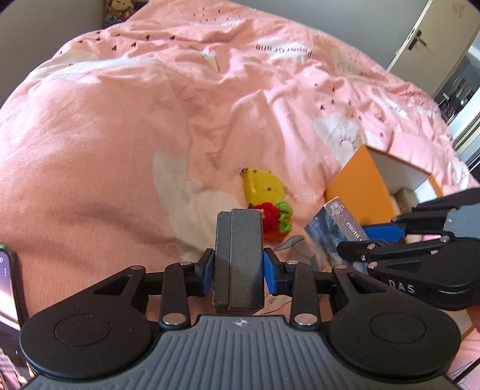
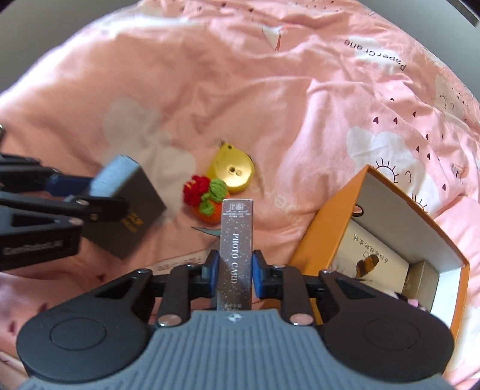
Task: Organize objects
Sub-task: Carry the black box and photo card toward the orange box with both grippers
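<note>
My left gripper (image 1: 238, 271) is shut on a dark grey box (image 1: 238, 258), held on edge above the pink bedspread; the same grey box (image 2: 129, 207) shows at the left of the right wrist view. My right gripper (image 2: 236, 270) is shut on a slim sparkly box printed "PHOTO CARD" (image 2: 236, 249), also seen as the bluish photo card box (image 1: 333, 228) at the right of the left wrist view. On the bed lie a yellow tape measure (image 2: 232, 174) (image 1: 262, 187) and a crocheted red, green and orange toy (image 2: 207, 199) (image 1: 277, 220). An open orange box (image 2: 327, 228) (image 1: 358, 186) sits to the right.
The orange box holds a cream box (image 2: 372, 258) and another small item. A wrinkled pink bedspread (image 1: 150, 120) covers the bed. A phone (image 1: 9, 288) edges the left wrist view. A door (image 1: 432, 33) stands at the far right, a plush toy (image 1: 118, 9) far back.
</note>
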### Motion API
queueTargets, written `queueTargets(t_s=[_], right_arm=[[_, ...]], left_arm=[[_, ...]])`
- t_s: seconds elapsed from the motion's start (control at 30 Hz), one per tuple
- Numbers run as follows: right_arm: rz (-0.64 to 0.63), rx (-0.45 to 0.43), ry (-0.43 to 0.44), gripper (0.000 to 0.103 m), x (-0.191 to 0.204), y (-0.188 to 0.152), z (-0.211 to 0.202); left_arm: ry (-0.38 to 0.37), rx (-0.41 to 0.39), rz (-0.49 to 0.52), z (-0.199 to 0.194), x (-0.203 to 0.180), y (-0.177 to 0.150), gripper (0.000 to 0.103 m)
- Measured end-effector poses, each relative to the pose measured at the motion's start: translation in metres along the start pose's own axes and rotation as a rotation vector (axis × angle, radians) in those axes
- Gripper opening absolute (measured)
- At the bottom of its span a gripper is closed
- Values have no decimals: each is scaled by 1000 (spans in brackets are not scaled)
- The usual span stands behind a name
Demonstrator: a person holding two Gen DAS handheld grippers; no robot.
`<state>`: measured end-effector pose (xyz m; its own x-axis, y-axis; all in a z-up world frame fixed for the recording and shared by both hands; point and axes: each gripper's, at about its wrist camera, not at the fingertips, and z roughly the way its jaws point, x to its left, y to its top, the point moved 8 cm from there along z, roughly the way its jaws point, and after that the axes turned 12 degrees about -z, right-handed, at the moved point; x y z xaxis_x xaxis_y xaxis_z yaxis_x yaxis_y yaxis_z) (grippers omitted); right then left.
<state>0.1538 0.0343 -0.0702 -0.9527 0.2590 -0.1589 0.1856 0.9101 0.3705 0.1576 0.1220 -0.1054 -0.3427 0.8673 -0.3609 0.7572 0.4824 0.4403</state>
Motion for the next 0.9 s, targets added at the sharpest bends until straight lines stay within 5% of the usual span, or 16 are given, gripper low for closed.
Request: queueTargets(t_s=[0.17, 0.43, 0.7, 0.9], right_arm=[[142, -154, 70, 24, -6, -10, -43], [341, -318, 60, 24, -37, -58, -88], [521, -369, -15, 24, -73, -122, -115], [643, -326, -46, 24, -90, -167, -97]], left_arm=[[-91, -66, 2, -30, -25, 5, 38], [-295, -90, 28, -61, -86, 4, 38], [-457, 12, 92, -55, -157, -23, 38], [-440, 122, 132, -21, -189, -53, 38]])
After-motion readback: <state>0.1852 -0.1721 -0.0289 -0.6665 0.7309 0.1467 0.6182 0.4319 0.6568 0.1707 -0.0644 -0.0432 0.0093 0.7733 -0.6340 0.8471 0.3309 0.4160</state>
